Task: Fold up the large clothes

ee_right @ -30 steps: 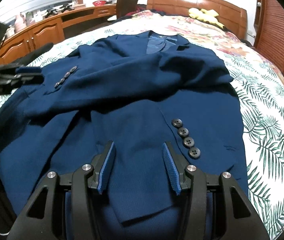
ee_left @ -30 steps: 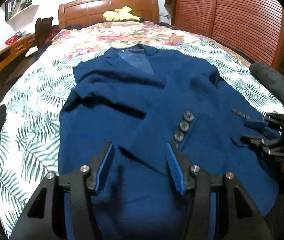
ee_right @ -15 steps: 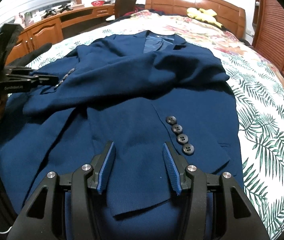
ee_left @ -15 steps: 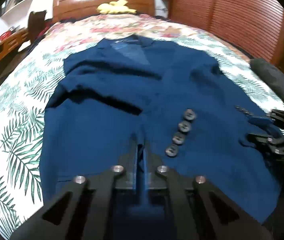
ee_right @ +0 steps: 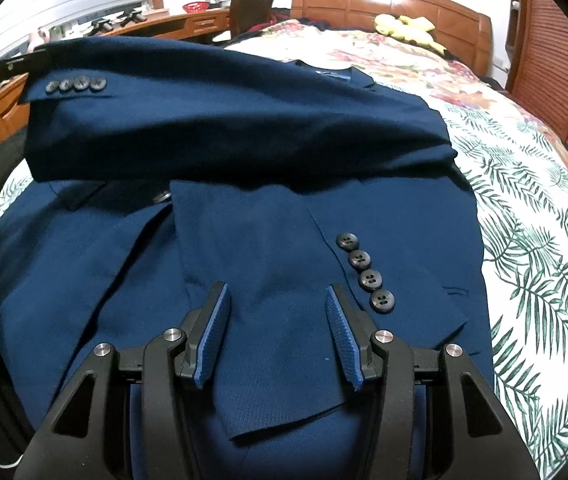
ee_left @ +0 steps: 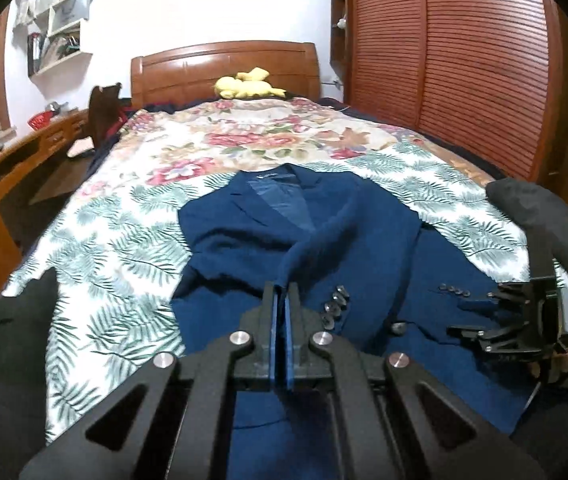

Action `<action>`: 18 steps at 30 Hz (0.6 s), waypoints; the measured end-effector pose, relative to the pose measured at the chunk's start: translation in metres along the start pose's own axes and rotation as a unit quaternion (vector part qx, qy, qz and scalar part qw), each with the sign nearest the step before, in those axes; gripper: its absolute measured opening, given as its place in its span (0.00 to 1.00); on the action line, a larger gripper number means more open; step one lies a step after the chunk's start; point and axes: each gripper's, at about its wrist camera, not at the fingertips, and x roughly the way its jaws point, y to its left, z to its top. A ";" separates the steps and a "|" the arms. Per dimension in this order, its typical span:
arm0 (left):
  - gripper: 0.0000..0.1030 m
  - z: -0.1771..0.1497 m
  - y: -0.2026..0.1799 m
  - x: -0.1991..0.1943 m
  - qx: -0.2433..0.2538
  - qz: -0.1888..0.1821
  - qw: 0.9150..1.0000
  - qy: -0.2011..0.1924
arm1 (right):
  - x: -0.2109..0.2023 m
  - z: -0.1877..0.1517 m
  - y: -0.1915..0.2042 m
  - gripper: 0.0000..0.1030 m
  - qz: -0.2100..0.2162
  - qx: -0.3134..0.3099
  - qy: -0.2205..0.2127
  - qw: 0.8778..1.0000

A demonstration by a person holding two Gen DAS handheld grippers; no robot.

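Jacket: a navy blue jacket (ee_right: 268, 248) lies face up on the bed (ee_left: 132, 232), collar toward the wooden headboard (ee_left: 224, 64), hem toward the near edge where the person stands.
Raised sleeve: one sleeve (ee_right: 212, 112) is lifted off the jacket body and stretched across it, its cuff with four dark cuff buttons (ee_right: 76, 85) held up at the left side of the right wrist view.
Left hand-held gripper: the left hand-held gripper (ee_left: 282, 300) has its blue pads pressed together, and the navy cloth rises in a fold right up to the tips; it looks pinched on that raised sleeve, though the cloth between the pads is hard to make out.
Right hand-held gripper: the right hand-held gripper (ee_right: 276, 300) stands about half open, both pads apart and hovering just above the flat sleeve, pinching nothing.
Flat sleeve: the other sleeve (ee_right: 284, 320) lies folded over the jacket front, its end directly under and between the right gripper's fingers, with a row of four sleeve buttons (ee_right: 365, 276) just beside the right-hand pad.
Bedspread: a leaf-patterned cover (ee_right: 531, 264) shows around the jacket, with a floral part nearer the headboard.
Toy: a yellow soft toy (ee_left: 248, 86) sits against the headboard, well apart from the jacket.
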 end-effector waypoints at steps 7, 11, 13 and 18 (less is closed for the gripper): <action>0.01 -0.009 -0.003 0.008 0.015 0.011 1.000 0.022 | 0.000 0.000 0.000 0.49 0.000 0.000 0.000 1.000; 0.08 -0.018 -0.005 0.003 0.013 -0.002 1.000 0.025 | 0.000 0.000 0.001 0.50 0.000 0.001 0.000 1.000; 0.13 -0.026 -0.004 -0.003 0.009 -0.006 1.000 0.026 | 0.000 0.000 0.001 0.50 0.000 0.000 0.000 1.000; 0.26 -0.060 0.003 -0.012 0.006 0.007 0.999 0.051 | 0.000 0.001 0.001 0.50 -0.001 -0.001 0.000 1.000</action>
